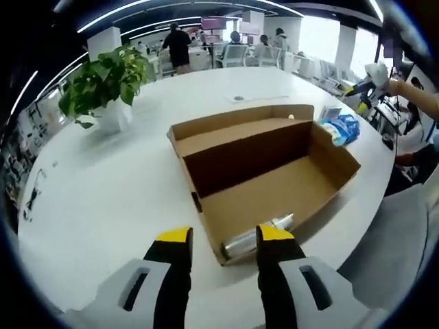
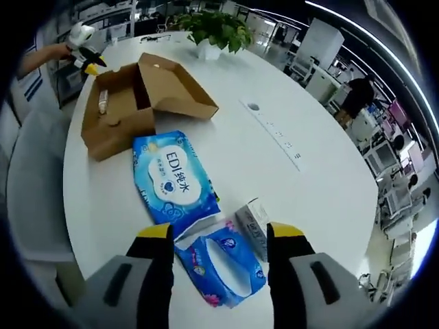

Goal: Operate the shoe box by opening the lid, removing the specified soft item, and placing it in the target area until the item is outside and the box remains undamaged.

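Note:
The brown cardboard shoe box (image 1: 274, 185) lies on the white table with its lid (image 1: 240, 123) folded back. A silvery tube-like item (image 1: 257, 236) rests in its near corner, also visible in the box (image 2: 120, 116) as a pale tube (image 2: 103, 101). My left gripper (image 1: 225, 236) is open, just short of that corner. My right gripper (image 2: 221, 233) is open above a blue tissue pack (image 2: 219, 264), beside a blue wet-wipe pack (image 2: 171, 181) and a small grey carton (image 2: 254, 223). A hand holds the left gripper (image 2: 82, 38) beyond the box.
A potted plant (image 1: 110, 82) stands on the table (image 1: 103, 205) left of the box. A long cable slot (image 2: 274, 133) runs across the table top. Grey chairs (image 1: 405, 233) sit at the table's edge. People and desks fill the office behind.

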